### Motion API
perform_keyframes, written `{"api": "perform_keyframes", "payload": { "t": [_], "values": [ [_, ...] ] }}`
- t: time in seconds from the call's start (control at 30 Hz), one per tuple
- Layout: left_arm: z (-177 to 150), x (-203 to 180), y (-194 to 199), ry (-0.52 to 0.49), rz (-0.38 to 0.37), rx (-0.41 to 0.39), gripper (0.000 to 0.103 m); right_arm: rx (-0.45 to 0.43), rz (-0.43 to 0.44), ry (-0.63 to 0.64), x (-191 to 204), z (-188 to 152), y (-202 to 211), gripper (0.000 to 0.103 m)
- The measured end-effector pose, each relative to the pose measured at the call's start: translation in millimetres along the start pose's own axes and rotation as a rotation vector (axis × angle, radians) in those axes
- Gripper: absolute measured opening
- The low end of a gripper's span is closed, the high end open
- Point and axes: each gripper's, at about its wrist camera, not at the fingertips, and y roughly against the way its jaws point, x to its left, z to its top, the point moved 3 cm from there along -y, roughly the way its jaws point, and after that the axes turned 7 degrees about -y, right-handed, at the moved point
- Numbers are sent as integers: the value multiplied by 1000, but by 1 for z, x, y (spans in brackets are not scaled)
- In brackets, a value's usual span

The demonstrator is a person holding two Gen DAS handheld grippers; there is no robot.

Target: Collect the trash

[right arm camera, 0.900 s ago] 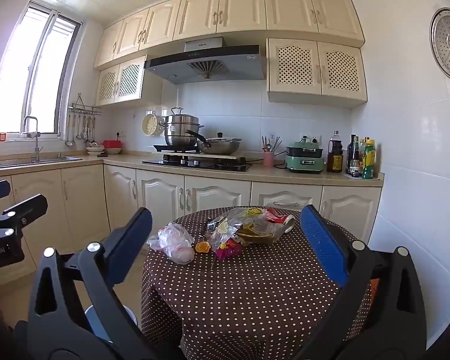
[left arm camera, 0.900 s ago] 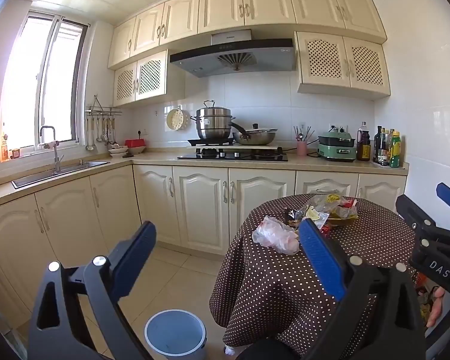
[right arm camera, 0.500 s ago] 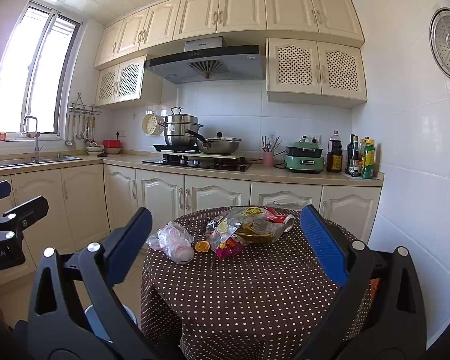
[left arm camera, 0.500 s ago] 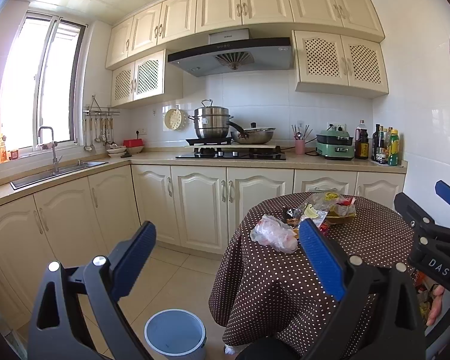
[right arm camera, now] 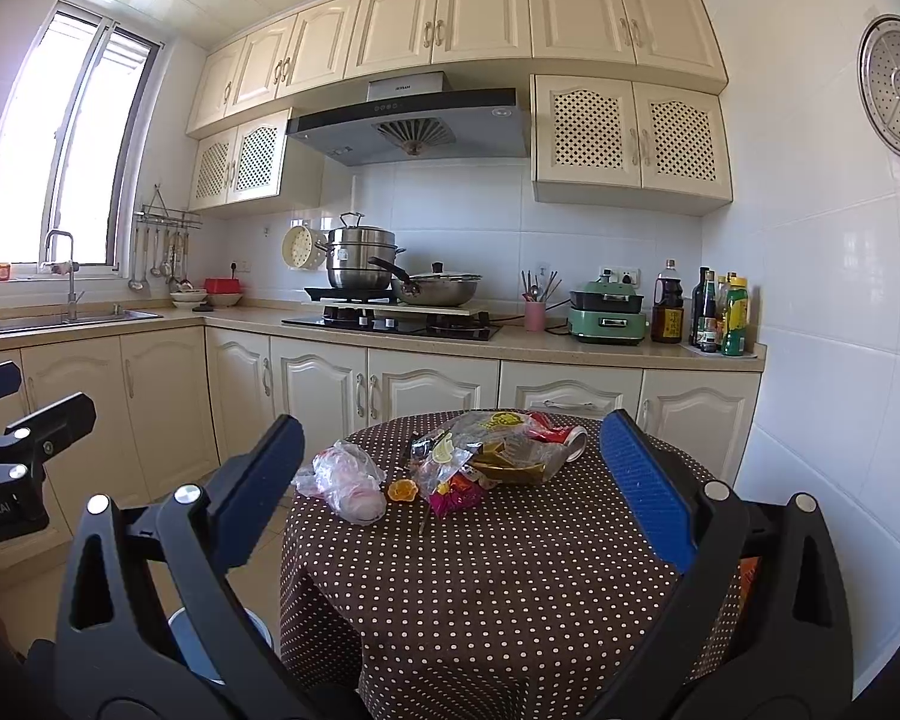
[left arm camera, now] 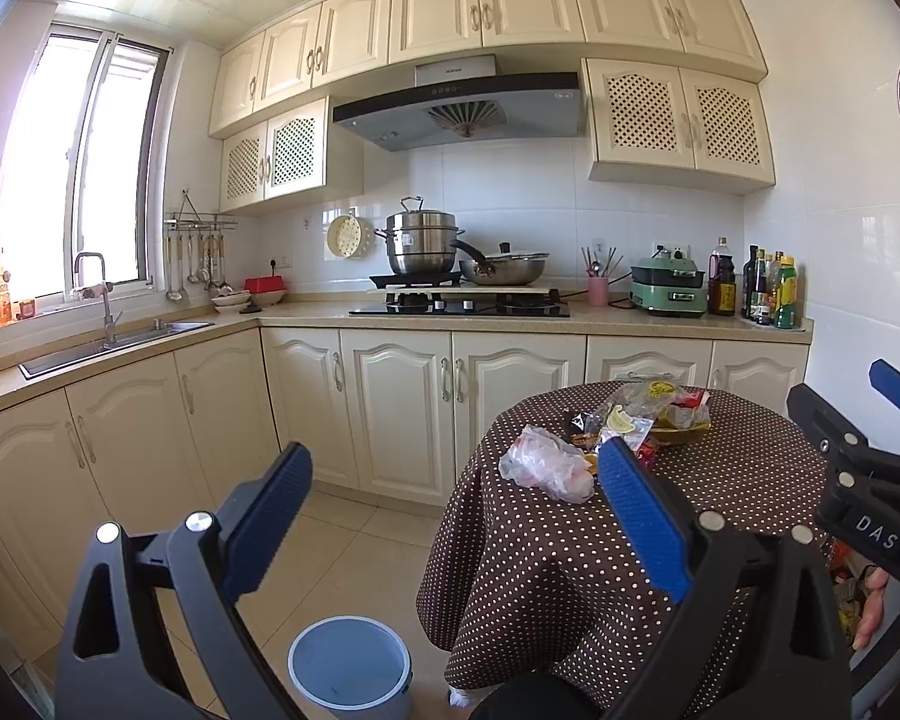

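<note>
Approaching is the step in hand: both the left gripper [left arm camera: 453,501] and right gripper [right arm camera: 450,474] stand spread wide, holding nothing. The trash pile [right arm camera: 480,459] lies ahead between the right jaws on the dotted table [right arm camera: 510,588] (bin [left arm camera: 348,666] below the left jaws). Next: reach forward, close on the crumpled bag [right arm camera: 345,480].

A home kitchen: cream cabinets [right arm camera: 480,15] above and below, range hood [right arm camera: 408,123] over a gas stove [right arm camera: 393,324] with steel pots [right arm camera: 360,258], sink [left arm camera: 114,345] under a window [left arm camera: 84,168], sauce bottles [right arm camera: 714,315], small cloth-covered table [right arm camera: 510,570].
</note>
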Motion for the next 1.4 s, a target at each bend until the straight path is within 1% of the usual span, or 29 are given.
{"api": "perform_keyframes", "payload": {
  "t": [0.47, 0.6, 0.83, 1.1, 1.4],
  "values": [
    [-1, -3, 2, -2, -1, 4, 94, 4, 1, 0, 0, -1, 0, 97],
    [-12, -11, -11, -5, -5, 5, 94, 5, 0, 0, -1, -3, -1, 97],
    [-13, -12, -12, -6, -5, 7, 94, 6, 0, 1, 0, -3, -1, 97],
    [-18, -13, -12, -10, -5, 11, 94, 9, -5, -3, -3, -14, -2, 97],
    [-16, -11, -13, -13, -8, 14, 94, 15, -5, 0, -1, -14, -3, 97]
  ]
}}
